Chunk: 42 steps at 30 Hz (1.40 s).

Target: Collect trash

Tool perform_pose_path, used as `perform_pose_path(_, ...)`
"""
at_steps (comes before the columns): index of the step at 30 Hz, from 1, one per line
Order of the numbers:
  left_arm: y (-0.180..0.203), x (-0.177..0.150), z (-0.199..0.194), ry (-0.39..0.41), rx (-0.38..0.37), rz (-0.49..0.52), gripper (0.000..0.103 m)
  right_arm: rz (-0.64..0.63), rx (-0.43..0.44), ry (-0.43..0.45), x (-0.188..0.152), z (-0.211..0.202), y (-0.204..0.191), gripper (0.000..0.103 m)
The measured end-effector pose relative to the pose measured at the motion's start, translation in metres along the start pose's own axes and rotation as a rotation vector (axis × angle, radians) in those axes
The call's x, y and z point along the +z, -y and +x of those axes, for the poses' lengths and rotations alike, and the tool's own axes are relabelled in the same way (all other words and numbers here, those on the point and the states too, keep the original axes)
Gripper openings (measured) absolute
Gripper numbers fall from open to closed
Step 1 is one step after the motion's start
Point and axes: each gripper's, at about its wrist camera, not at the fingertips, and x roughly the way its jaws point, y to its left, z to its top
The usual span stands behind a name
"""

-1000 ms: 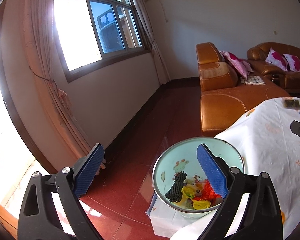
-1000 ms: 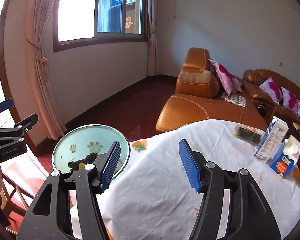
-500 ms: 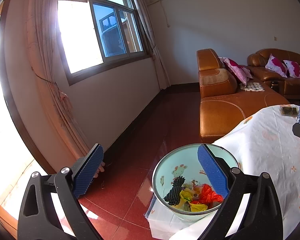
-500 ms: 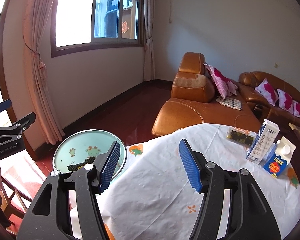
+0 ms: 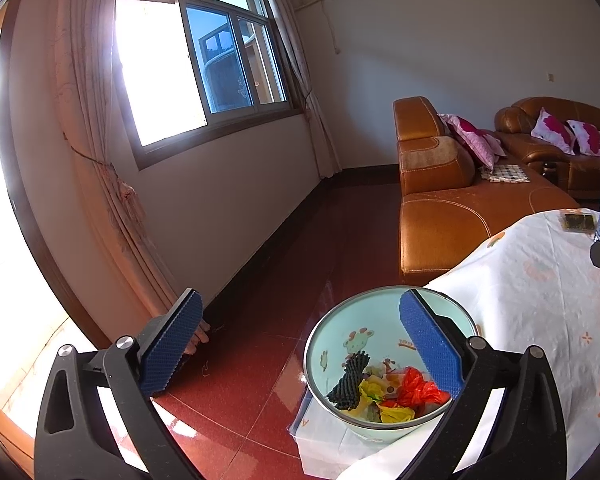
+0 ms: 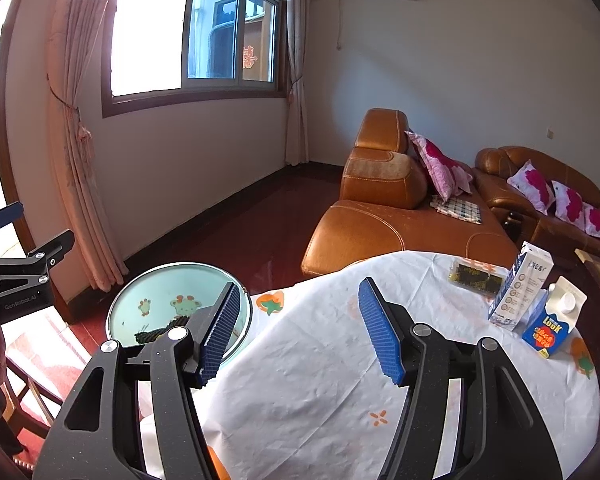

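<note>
A pale green basin (image 5: 364, 316) stands on a clear plastic box (image 5: 324, 440) beside the table. In it lie a black foam net (image 5: 350, 380), a red wrapper (image 5: 416, 390) and yellow wrappers (image 5: 392, 412). My left gripper (image 5: 300, 340) hovers above and in front of it, open and empty. My right gripper (image 6: 300, 320) is open over the white tablecloth (image 6: 320, 380), with nothing between its fingers. At the far right of the table stand a tall white and blue carton (image 6: 520, 284) and a small blue carton (image 6: 552, 320), with a dark packet (image 6: 476, 274) lying beside them. The basin (image 6: 160, 292) lies left of the right gripper.
An orange leather sofa (image 6: 380, 224) with pink cushions stands beyond the table. Red tiled floor (image 5: 280, 272) runs along the wall under the window, where a curtain (image 5: 112, 216) hangs. A wooden chair (image 6: 24, 392) sits low at the left.
The right wrist view has drifted slightly, so the cartons sit a little further left in it. Both grippers stay open and empty; the trash in the basin is unmoved.
</note>
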Motion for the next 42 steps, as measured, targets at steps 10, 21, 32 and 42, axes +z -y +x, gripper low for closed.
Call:
perform_pose_path(10, 0.002, 0.002, 0.001, 0.000, -0.010, 0.006, 0.097, -0.013, -0.005, 0.019, 0.006, -0.005, -0.003, 0.064)
perform_pose_path(21, 0.007, 0.001, -0.002, 0.007, -0.039, 0.023, 0.097, -0.008, -0.012, 0.036, 0.008, -0.011, 0.000, 0.066)
perform_pose_path(32, 0.013, 0.001, -0.007, 0.035, -0.029, 0.044, 0.097, 0.006, -0.013, 0.031, 0.001, -0.013, 0.004, 0.068)
perform_pose_path(42, 0.015, 0.000, -0.009, 0.036, -0.036, 0.042, 0.097, 0.016, -0.022, 0.031, -0.004, -0.018, 0.012, 0.072)
